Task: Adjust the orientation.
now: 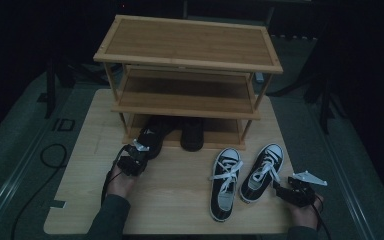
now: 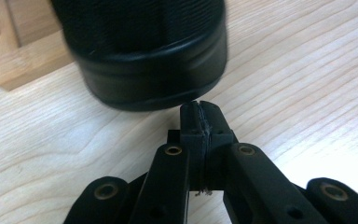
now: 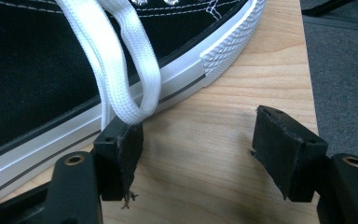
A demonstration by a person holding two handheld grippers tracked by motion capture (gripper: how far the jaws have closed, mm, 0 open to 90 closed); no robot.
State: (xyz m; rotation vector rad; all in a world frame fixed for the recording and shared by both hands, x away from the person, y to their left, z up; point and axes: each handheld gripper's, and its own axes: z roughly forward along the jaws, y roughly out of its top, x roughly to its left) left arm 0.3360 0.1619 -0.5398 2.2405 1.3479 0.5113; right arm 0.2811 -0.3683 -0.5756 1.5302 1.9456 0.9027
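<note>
My left gripper [image 1: 141, 148] sits at the heel of the left one of two black shoes [image 1: 152, 136] that are tucked under the bottom shelf of the wooden shoe rack [image 1: 190, 45]. That shoe's long axis runs from the table's near side toward the rack, toe inward and out of sight, heel facing me. From above I cannot tell whether the jaws touch it. The left gripper view settles more: the jaws [image 2: 200, 122] are pressed together with nothing between them, their tips just short of the rounded black heel [image 2: 149, 70], which is blurred, with a corner of the rack's base at the left.

My right gripper [image 1: 280, 190] rests near the table's [image 1: 180, 200] right front corner, beside the heel of the right sneaker [image 1: 262, 172]. The two black-and-white sneakers lie side by side, toes toward the rack, the left sneaker [image 1: 225, 182] slightly closer to me. The right gripper view shows what the high view cannot: its jaws [image 3: 200, 140] stand wide apart over bare wood, gripping nothing, and a white lace loop [image 3: 126, 70] hangs down onto the left-hand jaw by the white rubber sole.
</note>
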